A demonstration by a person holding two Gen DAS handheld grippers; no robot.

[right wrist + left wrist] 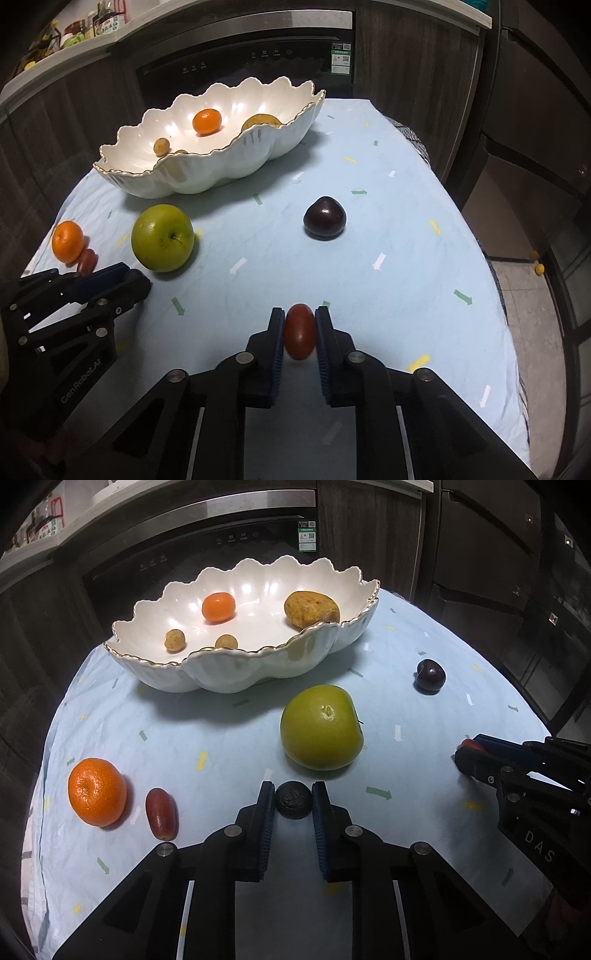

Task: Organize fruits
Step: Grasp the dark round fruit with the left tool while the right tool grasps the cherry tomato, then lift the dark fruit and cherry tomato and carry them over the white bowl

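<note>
A: Dark wrinkled fruit is clamped in left gripper, small red fruit in right gripper, both on tablecloth.

B: Slip poss. if lifted fast; round skins, bowl well apart.

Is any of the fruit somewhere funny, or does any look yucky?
Yes. Two small orange fruits lie on the floor to the right of the table, far from the white bowl. Also, the fruit in the left tongs is a black, wrinkled ball, shrivelled beside the smooth green apple.
</note>
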